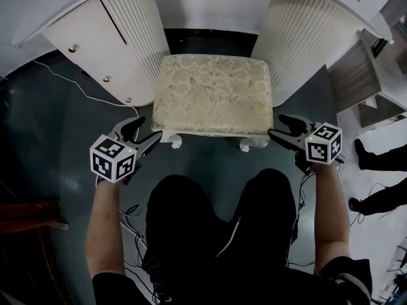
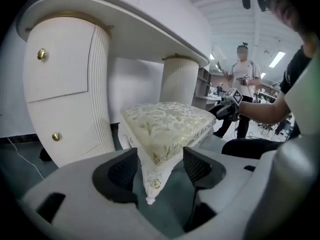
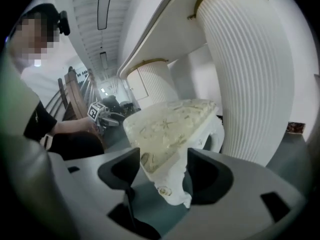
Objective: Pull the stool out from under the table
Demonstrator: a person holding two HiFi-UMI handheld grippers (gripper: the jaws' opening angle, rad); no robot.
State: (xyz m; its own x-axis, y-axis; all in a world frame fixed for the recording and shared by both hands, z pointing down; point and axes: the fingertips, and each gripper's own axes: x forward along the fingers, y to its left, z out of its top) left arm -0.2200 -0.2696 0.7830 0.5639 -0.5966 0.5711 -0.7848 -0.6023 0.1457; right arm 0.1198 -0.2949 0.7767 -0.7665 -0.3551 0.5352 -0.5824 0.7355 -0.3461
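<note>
The stool (image 1: 213, 94) has a cream floral cushion and white carved legs. It stands on the dark floor between the two fluted pedestals of the white table (image 1: 137, 37), with its front edge toward me. My left gripper (image 1: 147, 131) hovers at the stool's front left corner, jaws open. In the left gripper view that corner of the stool (image 2: 167, 121) shows between the pads of the left gripper (image 2: 160, 166), untouched. My right gripper (image 1: 278, 126) is open at the front right corner. In the right gripper view the stool (image 3: 172, 124) lies beyond the right gripper (image 3: 160, 171), whose pads are clear of it.
A white cable (image 1: 76, 88) runs over the floor at the left. A grey shelf unit (image 1: 369, 81) and a bystander's shoes (image 1: 365, 154) are at the right. Another person (image 2: 243, 79) stands beyond the stool. Dark wooden furniture (image 1: 32, 215) is at the lower left.
</note>
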